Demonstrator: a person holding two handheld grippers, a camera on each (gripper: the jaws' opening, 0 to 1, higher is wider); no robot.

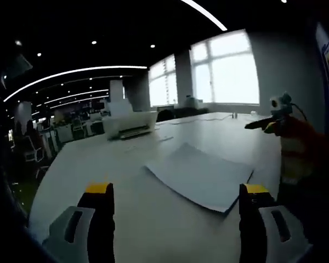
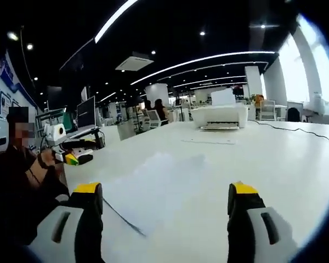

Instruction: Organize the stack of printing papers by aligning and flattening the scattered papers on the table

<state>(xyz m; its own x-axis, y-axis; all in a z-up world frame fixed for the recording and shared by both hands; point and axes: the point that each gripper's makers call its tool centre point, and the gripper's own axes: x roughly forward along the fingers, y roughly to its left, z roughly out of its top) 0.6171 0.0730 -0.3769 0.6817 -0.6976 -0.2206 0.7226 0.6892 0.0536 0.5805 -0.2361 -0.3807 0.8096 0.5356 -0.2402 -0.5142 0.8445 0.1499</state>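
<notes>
A stack of white printing papers (image 1: pixel 200 175) lies on the white table (image 1: pixel 126 219), its sheets slightly fanned at the near corner. My left gripper (image 1: pixel 177 192) is open just in front of the stack, with nothing between its yellow-tipped jaws. In the right gripper view the same papers (image 2: pixel 153 189) lie pale on the table ahead and a little left of my right gripper (image 2: pixel 164 192), which is open and empty. The right gripper (image 1: pixel 266 123) also shows from the right of the left gripper view, held up by a hand in an orange sleeve.
A white printer (image 1: pixel 130 125) stands at the table's far end, also seen as the printer (image 2: pixel 219 116). A loose sheet (image 2: pixel 208 141) lies in front of it. A black cable (image 2: pixel 296 130) runs along the table. A person (image 2: pixel 22 181) holds the left gripper (image 2: pixel 71 158).
</notes>
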